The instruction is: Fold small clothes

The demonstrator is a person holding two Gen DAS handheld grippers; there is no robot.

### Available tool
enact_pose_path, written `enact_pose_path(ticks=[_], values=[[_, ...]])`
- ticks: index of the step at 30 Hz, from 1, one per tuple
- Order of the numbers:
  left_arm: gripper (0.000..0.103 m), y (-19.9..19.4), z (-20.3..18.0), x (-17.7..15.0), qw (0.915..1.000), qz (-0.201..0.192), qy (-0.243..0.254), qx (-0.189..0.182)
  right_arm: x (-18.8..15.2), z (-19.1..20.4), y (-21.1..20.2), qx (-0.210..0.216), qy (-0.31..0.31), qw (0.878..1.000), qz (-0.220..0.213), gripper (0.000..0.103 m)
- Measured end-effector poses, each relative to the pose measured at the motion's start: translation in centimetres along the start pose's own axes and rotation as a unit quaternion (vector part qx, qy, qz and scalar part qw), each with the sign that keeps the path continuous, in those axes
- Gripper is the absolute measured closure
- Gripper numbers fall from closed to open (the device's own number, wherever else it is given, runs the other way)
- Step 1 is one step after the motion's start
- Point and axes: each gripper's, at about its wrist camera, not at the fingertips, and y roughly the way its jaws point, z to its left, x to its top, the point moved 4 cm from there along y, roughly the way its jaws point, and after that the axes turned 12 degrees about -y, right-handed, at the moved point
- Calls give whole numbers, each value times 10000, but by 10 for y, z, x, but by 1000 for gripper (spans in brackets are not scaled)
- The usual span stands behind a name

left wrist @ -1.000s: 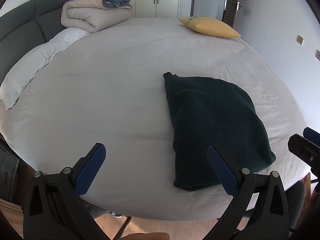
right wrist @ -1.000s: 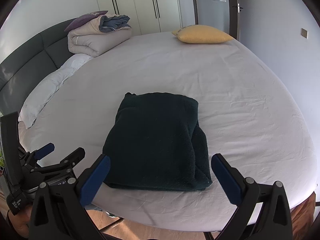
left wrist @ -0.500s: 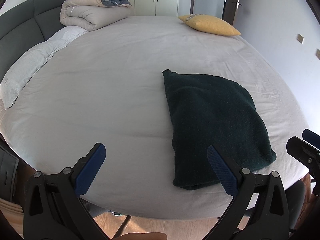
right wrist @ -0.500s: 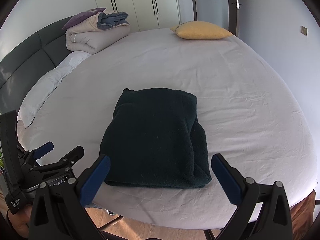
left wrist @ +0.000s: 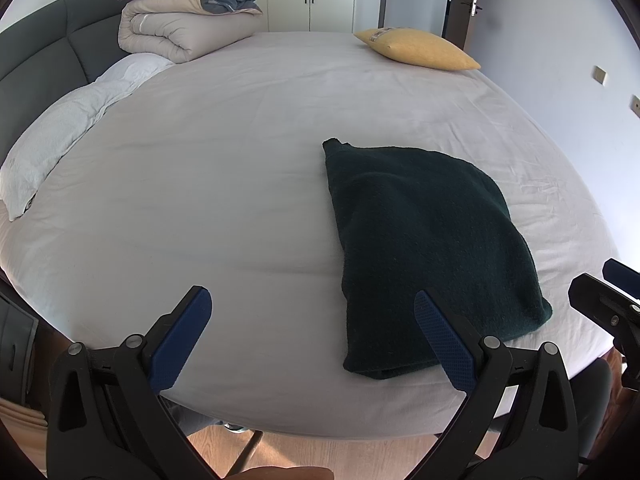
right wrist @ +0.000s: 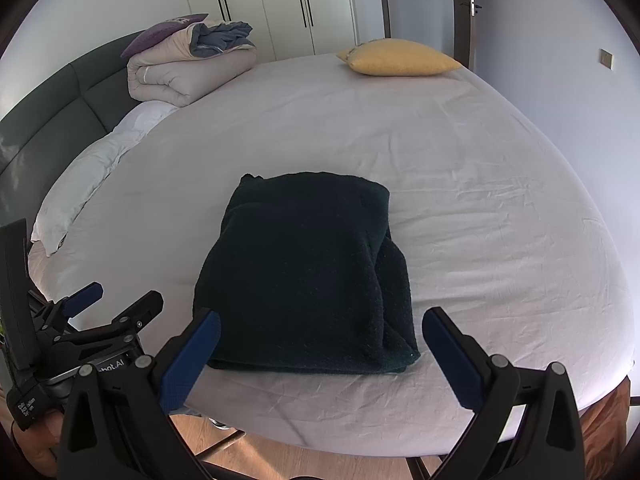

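The dark green garment [right wrist: 308, 272] lies folded on the bed [right wrist: 480, 200] near its front edge, long axis running away from me. My right gripper [right wrist: 320, 356] faces it squarely, jaws wide and empty; my left gripper [left wrist: 312, 340], also wide, sits leftward.

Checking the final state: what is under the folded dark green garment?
The dark green garment lies folded on the white bed sheet, which shows all around it. Anything between its layers or directly beneath is covered. Both claws are open, clear of it.
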Motion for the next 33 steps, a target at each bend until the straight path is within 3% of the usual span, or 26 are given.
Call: enact_pose_path(ticks=[33], values=[[0,0,1,1,10000,-5,40,-8,-4,-5,2,19,43,10000,44,0]])
